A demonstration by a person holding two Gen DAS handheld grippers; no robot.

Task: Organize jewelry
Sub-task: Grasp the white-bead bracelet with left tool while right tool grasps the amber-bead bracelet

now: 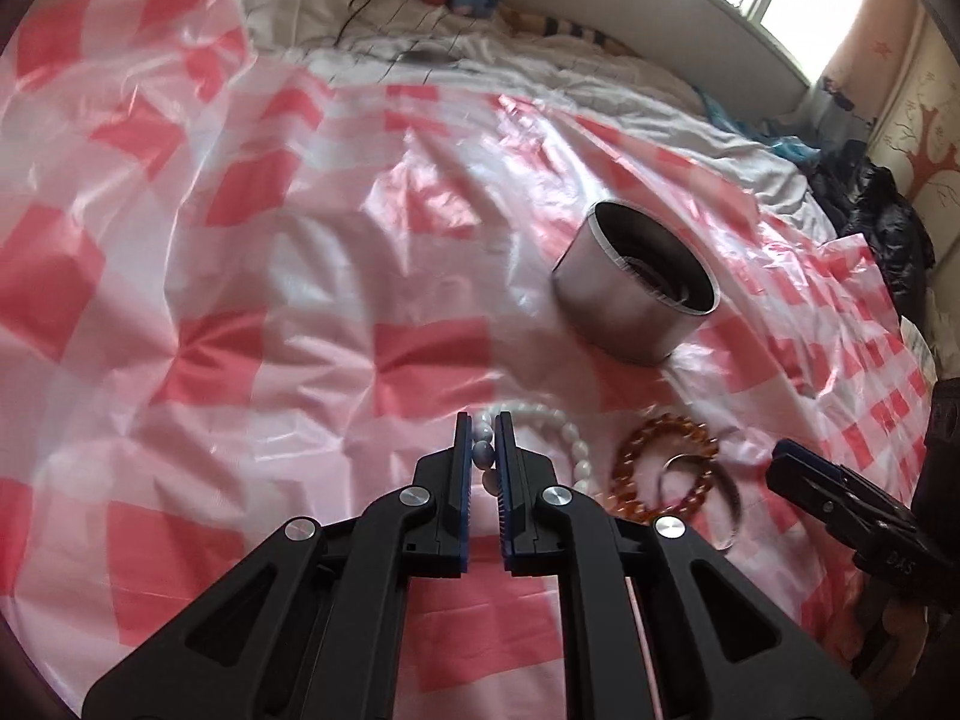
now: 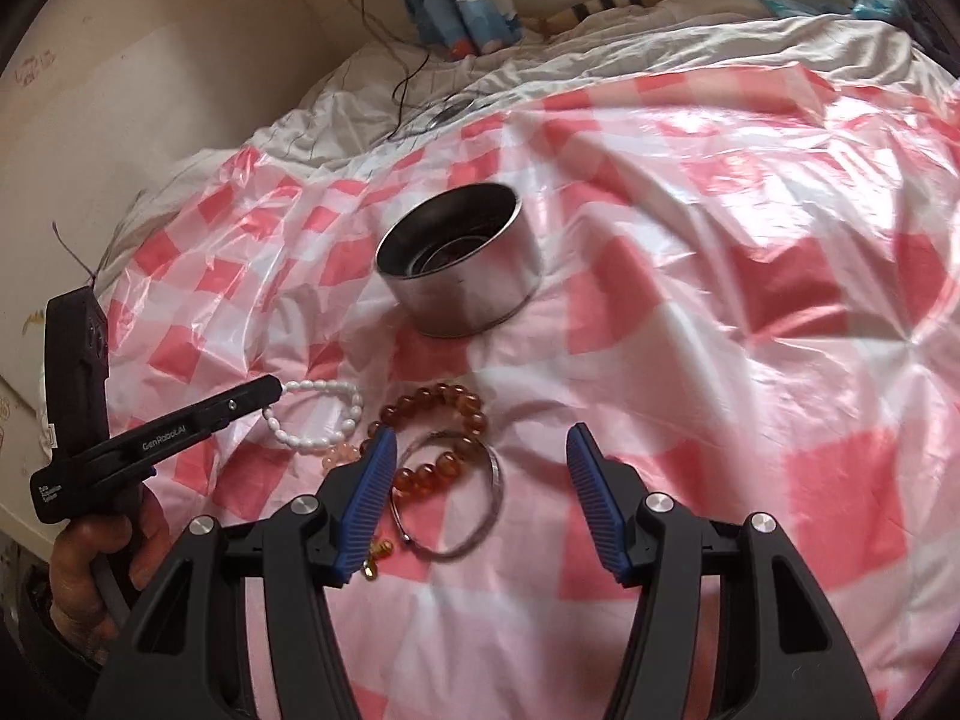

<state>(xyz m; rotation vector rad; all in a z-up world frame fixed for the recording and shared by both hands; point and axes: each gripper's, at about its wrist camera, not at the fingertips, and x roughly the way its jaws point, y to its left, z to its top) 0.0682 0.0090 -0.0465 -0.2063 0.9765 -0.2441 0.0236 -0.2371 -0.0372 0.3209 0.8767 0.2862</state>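
Note:
My left gripper is shut on a white bead bracelet, which lies on the red-and-white checked plastic sheet; it also shows in the right wrist view with the left gripper at its far end. An amber bead bracelet and a thin metal bangle lie beside it. A round metal tin stands open behind them. My right gripper is open over the bangle and amber bracelet, and its finger shows in the left wrist view.
A small gold charm and pale pink beads lie near my right gripper's left finger. The sheet covers a bed with white bedding. Dark clothes are piled at the bed's right edge. A cable runs behind the tin.

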